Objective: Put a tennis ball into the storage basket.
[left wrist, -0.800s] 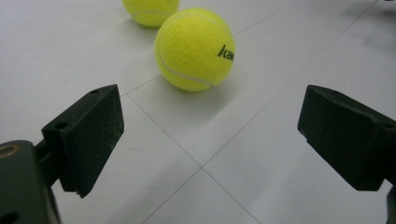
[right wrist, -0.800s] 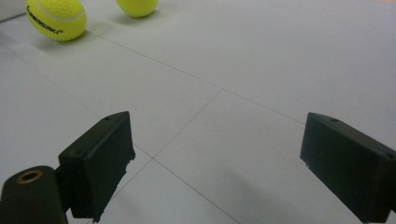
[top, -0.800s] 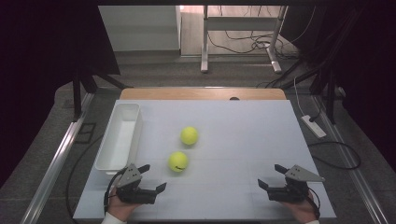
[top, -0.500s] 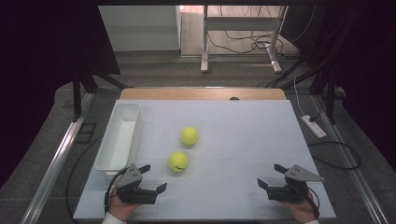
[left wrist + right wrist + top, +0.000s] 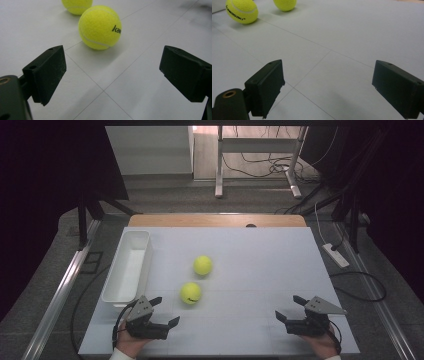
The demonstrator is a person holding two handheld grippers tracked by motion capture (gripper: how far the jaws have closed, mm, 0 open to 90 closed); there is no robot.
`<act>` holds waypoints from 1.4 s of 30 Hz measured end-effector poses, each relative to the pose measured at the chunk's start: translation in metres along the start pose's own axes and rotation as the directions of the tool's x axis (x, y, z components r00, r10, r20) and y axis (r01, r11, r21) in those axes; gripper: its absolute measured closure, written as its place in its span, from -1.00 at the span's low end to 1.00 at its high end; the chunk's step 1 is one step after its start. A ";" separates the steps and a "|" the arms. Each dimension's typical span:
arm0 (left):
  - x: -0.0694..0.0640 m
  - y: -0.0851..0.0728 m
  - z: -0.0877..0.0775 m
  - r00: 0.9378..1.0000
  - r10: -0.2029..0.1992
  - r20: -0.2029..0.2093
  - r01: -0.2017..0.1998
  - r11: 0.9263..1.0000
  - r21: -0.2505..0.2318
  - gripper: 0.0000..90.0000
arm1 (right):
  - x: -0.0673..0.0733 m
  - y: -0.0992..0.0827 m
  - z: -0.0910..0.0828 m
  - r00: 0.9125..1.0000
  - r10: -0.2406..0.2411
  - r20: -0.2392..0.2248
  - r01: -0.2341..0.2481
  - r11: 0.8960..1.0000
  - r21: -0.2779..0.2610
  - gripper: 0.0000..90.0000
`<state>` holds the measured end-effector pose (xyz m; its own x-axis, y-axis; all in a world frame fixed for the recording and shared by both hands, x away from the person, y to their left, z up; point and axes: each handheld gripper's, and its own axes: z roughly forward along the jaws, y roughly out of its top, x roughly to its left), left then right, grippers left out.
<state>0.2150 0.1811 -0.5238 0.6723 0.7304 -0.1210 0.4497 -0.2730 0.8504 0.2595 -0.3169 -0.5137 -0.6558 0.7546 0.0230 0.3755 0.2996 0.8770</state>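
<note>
Item: near tennis ball [image 5: 190,293], yellow, resting on the white counter [image 5: 260,270] just ahead of the left gripper [image 5: 165,312]; jaws wide apart, holding nothing.
Item: far tennis ball [image 5: 203,265], close beyond the first.
Item: white bin [image 5: 128,267], empty, along the left edge.
Item: right gripper [image 5: 289,309], near right, jaws apart, idle.
Handling note: likely approach low, centre the near ball between the jaws, and avoid nudging it into its neighbour.

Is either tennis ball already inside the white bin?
No, both tennis balls lie on the table, beside the empty white bin.
</note>
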 end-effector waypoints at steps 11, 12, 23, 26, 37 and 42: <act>0.000 0.002 -0.002 1.000 -0.019 -0.013 0.019 1.000 0.000 -0.82 | 0.001 0.000 0.002 1.000 -0.007 0.000 0.007 1.000 0.002 -0.77; -0.001 0.003 -0.003 1.000 -0.015 -0.018 0.015 1.000 0.001 -0.82 | 0.001 0.001 0.002 1.000 -0.007 0.000 0.007 1.000 0.001 -0.77; -0.006 0.015 -0.004 1.000 -0.002 -0.016 0.002 1.000 -0.006 -0.83 | 0.002 0.002 0.003 1.000 -0.010 -0.003 0.010 1.000 0.002 -0.77; -0.009 0.019 -0.004 1.000 0.002 -0.025 -0.002 1.000 0.001 -0.83 | 0.003 0.002 0.003 1.000 -0.011 -0.002 0.011 1.000 0.004 -0.77; -0.009 0.027 -0.005 1.000 -0.006 -0.024 0.006 1.000 0.004 -0.83 | 0.003 0.003 0.006 1.000 -0.013 -0.008 0.014 1.000 0.006 -0.77; -0.008 0.030 -0.003 1.000 -0.009 -0.023 0.010 1.000 0.012 -0.83 | 0.003 0.004 0.007 1.000 -0.015 -0.014 0.015 1.000 0.009 -0.77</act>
<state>0.2216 0.1685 -0.4957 0.6545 0.7470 -0.1172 0.4631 -0.2735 0.8431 0.2631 -0.3096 -0.5136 -0.6703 0.7419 0.0169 0.3715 0.3157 0.8731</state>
